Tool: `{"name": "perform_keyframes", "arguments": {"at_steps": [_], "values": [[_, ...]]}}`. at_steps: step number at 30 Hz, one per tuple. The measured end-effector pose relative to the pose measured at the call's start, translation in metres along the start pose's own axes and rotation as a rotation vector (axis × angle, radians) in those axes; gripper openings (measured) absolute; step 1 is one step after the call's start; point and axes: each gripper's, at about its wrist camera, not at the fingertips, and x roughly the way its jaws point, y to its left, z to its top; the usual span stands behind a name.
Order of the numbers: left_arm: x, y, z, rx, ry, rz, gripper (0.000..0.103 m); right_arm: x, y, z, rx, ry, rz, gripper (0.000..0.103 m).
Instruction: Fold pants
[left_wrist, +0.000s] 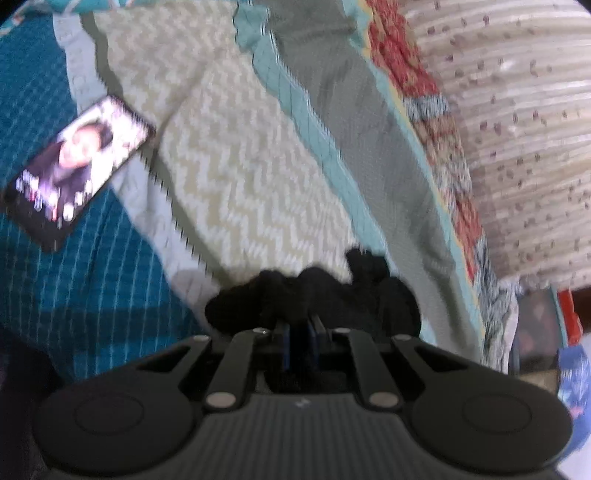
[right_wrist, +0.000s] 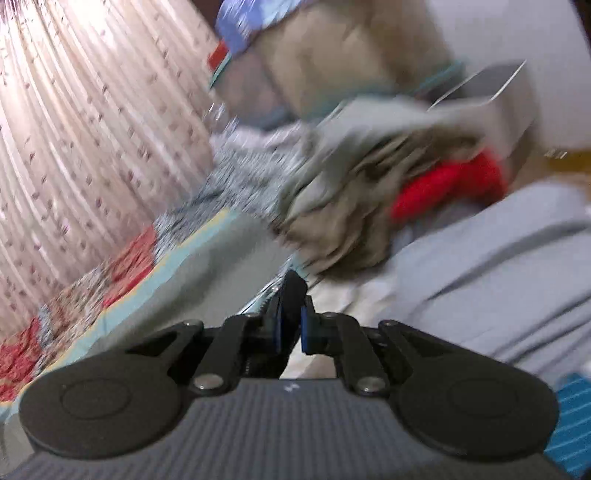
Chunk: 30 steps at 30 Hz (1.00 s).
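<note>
Both claws are pinched tight on black cloth, and that cloth has to be the pants (left_wrist: 314, 295). In the left camera they bunch up in a dark wad right at the left claw (left_wrist: 300, 325), fingers nearly closed around them, hanging over the bed (left_wrist: 240, 155). The right claw (right_wrist: 291, 325) squeezes only a thin black edge between its blue pads (right_wrist: 305, 328), a much slimmer bite. Both views smear with motion, so I can't tell how the rest of the garment hangs.

To do this step well, I'd say keep both grips firm and draw the claws apart until the cloth between them goes taut, then lay it flat before any fold. That thin right-hand bite looks the likelier one to slip. Watch the phone (left_wrist: 79, 170) lying lit on the bed, and the clothes pile (right_wrist: 354, 184) beyond; the pants should come down between them, touching neither.
</note>
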Motion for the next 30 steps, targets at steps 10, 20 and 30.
{"name": "perform_keyframes", "arguments": {"at_steps": [10, 20, 30], "values": [[0.019, 0.041, -0.065, 0.063, 0.219, 0.143, 0.027, -0.062, -0.095, -0.045, 0.02, 0.059, -0.45, 0.052], [-0.041, -0.014, 0.013, 0.272, -0.131, 0.117, 0.035, -0.082, -0.012, -0.059, -0.126, -0.048, -0.208, 0.051], [0.179, -0.141, 0.035, 0.66, 0.084, -0.03, 0.083, -0.002, 0.104, -0.121, -0.257, 0.295, 0.177, 0.052]]}}
